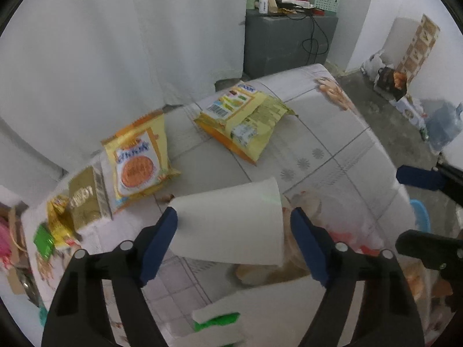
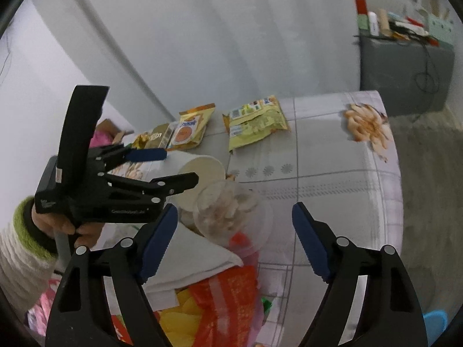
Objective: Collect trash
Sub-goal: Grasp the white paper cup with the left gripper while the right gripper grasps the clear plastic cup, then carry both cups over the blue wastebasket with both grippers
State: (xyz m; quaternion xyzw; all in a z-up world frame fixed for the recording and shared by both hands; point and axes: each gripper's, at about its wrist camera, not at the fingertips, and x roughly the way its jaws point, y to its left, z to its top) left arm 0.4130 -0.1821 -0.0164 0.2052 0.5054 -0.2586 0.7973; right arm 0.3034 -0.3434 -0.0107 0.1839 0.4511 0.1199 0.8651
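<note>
A white paper cup [image 1: 228, 225] lies on its side on the patterned tablecloth [image 1: 332, 133]. My left gripper [image 1: 233, 214] straddles it: the left pad [image 1: 162, 240] sits at the cup's edge, and the right pad stands a sliver off. In the right wrist view the left gripper [image 2: 181, 165] is held by a hand in a white sleeve, one finger on either side of that cup [image 2: 202, 170]. My right gripper [image 2: 234, 237] is open above a clear plastic cup [image 2: 231, 214] that lies beside the paper cup, with gaps on both sides.
Yellow snack bags [image 1: 246, 121] [image 1: 139, 162], a gold box [image 1: 85, 202] and small wrappers lie at the table's far side. A red-orange bag [image 2: 228, 297] and white folded paper [image 2: 196, 260] lie near me. A grey cabinet [image 1: 283, 43] stands behind, a blue tub [image 1: 421, 214] beside the table.
</note>
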